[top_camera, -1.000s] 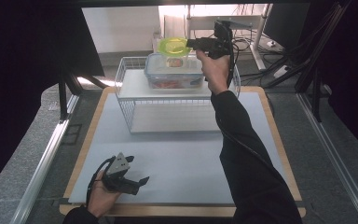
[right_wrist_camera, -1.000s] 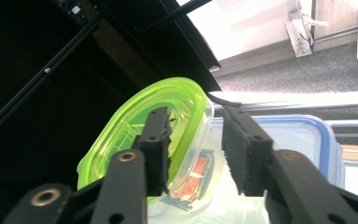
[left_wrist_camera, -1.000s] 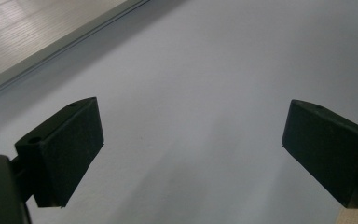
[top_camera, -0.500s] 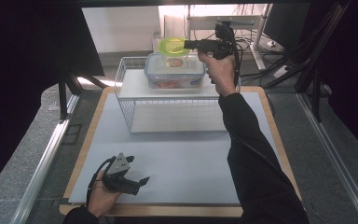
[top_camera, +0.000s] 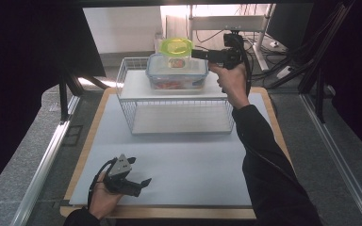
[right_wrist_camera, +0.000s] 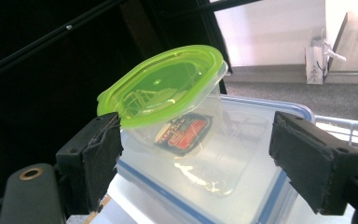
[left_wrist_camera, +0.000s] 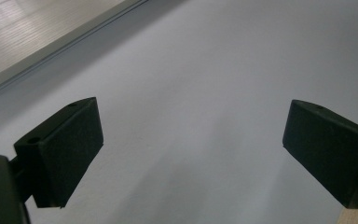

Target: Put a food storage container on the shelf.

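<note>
A clear tub with a green lid [top_camera: 175, 49] stands on a larger clear box with a blue rim [top_camera: 176, 75], which sits on the top shelf of a white wire rack [top_camera: 179, 117]. My right gripper [top_camera: 197, 53] is level with the tub, just right of it. Its jaws have just been opening and now stand open. In the right gripper view the tub [right_wrist_camera: 168, 93] sits tilted on the box [right_wrist_camera: 242, 186] ahead of my right gripper [right_wrist_camera: 205, 158], and neither pad presses on it. My left gripper [top_camera: 139, 183] rests open on the mat; nothing is between its jaws [left_wrist_camera: 191, 149].
The rack stands at the back of a pale mat [top_camera: 193, 160] on a wood-edged table. Cables and a metal frame [top_camera: 245, 21] lie behind the rack. A metal rail [top_camera: 47, 160] runs along the left side.
The right gripper's jaws have spread off the green-lidded tub and the hand has drawn a little to the right. The tub stays on the box. The left hand has not moved.
</note>
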